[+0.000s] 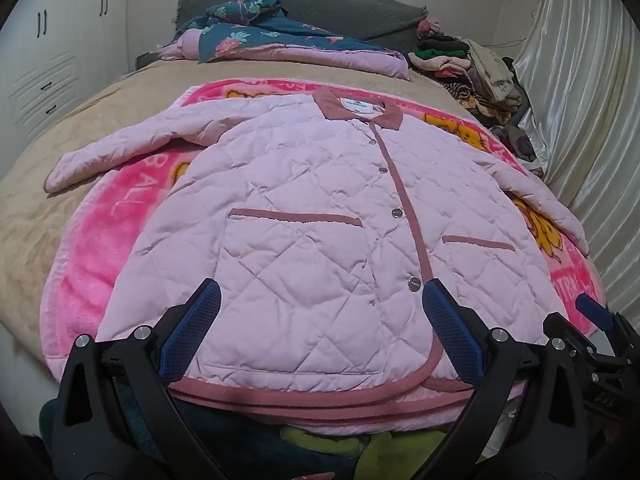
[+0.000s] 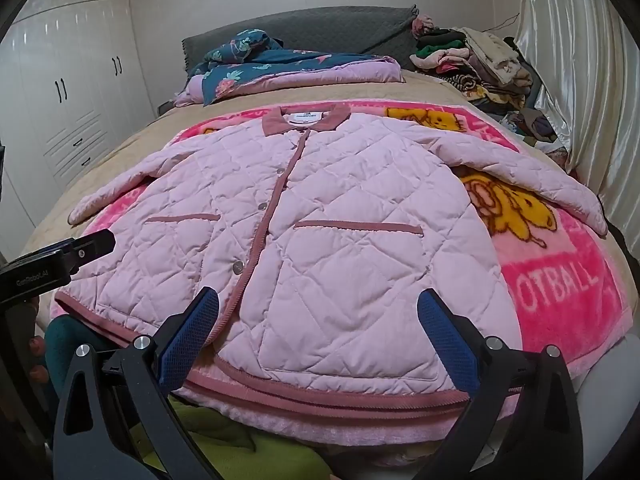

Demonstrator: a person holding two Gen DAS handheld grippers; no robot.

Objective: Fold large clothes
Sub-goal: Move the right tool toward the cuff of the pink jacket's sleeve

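Note:
A pale pink quilted jacket [image 1: 304, 216] with dusty-rose trim, collar and two pockets lies flat, buttoned, front up, on a bright pink blanket [image 1: 104, 240] on the bed. Both sleeves are spread out to the sides. It also shows in the right wrist view [image 2: 344, 232]. My left gripper [image 1: 320, 300] is open and empty, hovering over the jacket's lower left half near the hem. My right gripper [image 2: 318, 308] is open and empty over the lower right half near the hem. The right gripper's blue tip [image 1: 592, 312] shows at the left view's right edge.
A beige bedspread [image 1: 48, 184] covers the bed. A folded teal floral quilt [image 1: 264, 36] lies by the grey headboard [image 1: 352, 12]. A heap of clothes [image 1: 480, 76] sits at the far right beside a shiny curtain [image 1: 584, 120]. White wardrobes [image 2: 68, 92] stand at left.

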